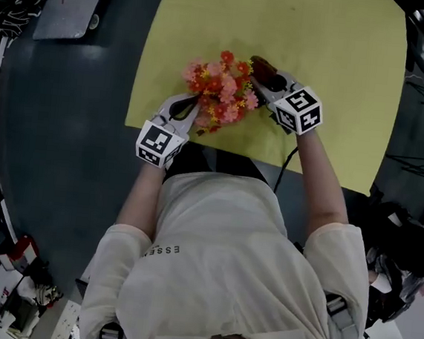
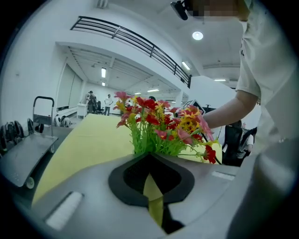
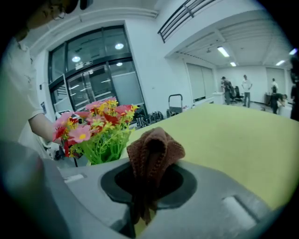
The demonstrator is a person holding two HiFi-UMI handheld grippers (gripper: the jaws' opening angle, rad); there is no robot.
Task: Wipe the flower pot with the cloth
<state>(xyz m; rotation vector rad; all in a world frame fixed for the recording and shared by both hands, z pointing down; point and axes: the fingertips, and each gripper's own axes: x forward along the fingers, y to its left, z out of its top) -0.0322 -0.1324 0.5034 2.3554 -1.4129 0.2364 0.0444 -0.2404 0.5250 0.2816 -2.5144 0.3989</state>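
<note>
Two tongs are flanking the red, pink and yellow flowers (image 1: pixel 221 90) on the yellow mat (image 1: pixel 340 80): my left tongs (image 2: pixel 150 156) are clenching empty, my right tongs (image 1: pixel 260 69) are grasping a brown knitted cloth (image 3: pixel 154 149).

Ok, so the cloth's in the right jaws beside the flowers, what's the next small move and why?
Probably lower the right gripper and ease the brown cloth in under the flowers toward the pot's side. The cloth is pinched in its jaws beside the blooms, and the pot is hidden beneath them in every view. The left gripper, shut, sits at the flowers' other side.
</note>
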